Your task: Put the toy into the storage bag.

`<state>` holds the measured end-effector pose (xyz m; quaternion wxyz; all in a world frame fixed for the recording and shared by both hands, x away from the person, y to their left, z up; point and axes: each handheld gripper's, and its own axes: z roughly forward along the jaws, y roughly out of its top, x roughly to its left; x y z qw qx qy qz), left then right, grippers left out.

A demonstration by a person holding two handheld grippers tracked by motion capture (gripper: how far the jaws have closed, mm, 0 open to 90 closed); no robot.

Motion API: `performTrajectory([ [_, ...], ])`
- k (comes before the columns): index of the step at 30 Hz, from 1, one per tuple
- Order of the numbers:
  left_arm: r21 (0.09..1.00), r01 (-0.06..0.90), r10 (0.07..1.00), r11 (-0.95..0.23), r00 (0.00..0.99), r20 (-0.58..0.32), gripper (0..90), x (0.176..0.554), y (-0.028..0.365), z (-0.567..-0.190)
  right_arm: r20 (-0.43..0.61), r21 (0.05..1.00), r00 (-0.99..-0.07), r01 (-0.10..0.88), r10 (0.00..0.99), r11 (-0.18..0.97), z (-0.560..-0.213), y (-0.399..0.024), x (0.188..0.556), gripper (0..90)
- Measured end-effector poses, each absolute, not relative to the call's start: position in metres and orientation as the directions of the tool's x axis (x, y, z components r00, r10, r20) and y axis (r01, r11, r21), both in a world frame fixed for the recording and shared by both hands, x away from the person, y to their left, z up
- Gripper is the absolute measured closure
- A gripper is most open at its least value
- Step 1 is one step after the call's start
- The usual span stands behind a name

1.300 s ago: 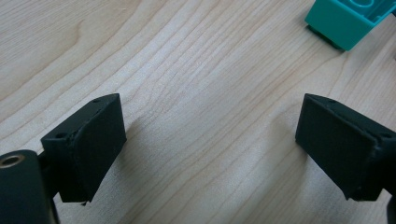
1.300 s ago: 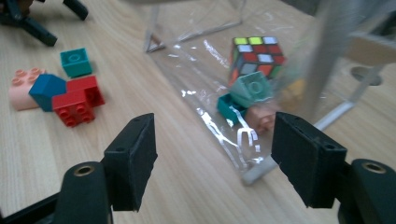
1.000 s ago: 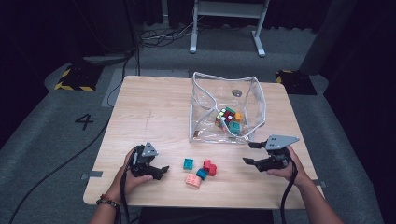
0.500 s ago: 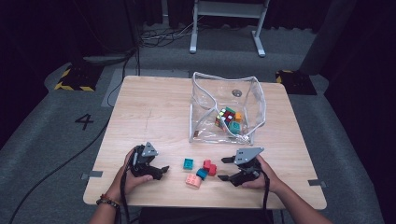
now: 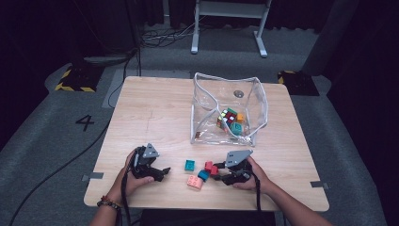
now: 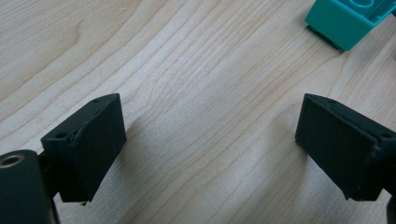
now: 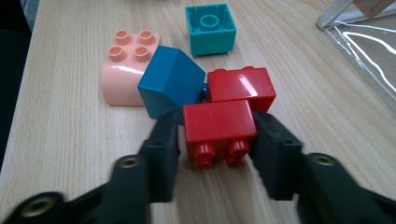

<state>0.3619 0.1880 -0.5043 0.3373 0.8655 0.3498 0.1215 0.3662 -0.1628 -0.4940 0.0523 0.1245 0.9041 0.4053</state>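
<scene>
- Two jaws of the right claw [image 7: 219, 140] have just closed on a red brick [image 7: 219, 126], pads on its flat sides.
- Light, rigid and glossy by the look; it could slip.
- It lies on the surface [image 7: 60, 140] beside a blue block [image 7: 170, 86].
- Left claw [image 6: 210, 144] gapes, holding nothing.

From the high view we look forward and down over the whole table [image 5: 155, 108], forearms entering at the bottom. The left gripper view sits very close above bare wood, with a teal block [image 6: 348, 21] at its top edge. The right gripper view (equally close, nearly level) faces that same teal block [image 7: 210, 29], which we also find in the high view [image 5: 189, 165]
</scene>
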Motion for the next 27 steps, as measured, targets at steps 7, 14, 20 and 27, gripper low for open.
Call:
performTrajectory([
  [7, 0.669, 0.524, 0.688, -0.528, 0.726, -0.026, 8.7, 0.362, 0.188, -0.504, -0.021, 0.773, -0.966, 0.148, 0.258, 0.617, -0.483, -0.181, 0.369, 59.1],
  [14, 0.669, 0.521, 0.687, -0.53, 0.726, -0.022, 8.7, 0.362, 0.188, -0.504, -0.055, 0.778, -0.954, 0.145, 0.295, 0.612, -0.465, -0.216, 0.375, 59.1],
  [20, 0.668, 0.523, 0.687, -0.53, 0.726, -0.023, 8.7, 0.362, 0.188, -0.504, -0.07, 0.795, -0.913, 0.192, 0.402, 0.575, -0.453, -0.261, 0.385, 59.1],
  [27, 0.67, 0.52, 0.687, -0.529, 0.726, -0.022, 8.7, 0.362, 0.188, -0.504, -0.054, 0.813, -0.841, 0.276, 0.538, 0.513, -0.453, -0.308, 0.399, 59.1],
])
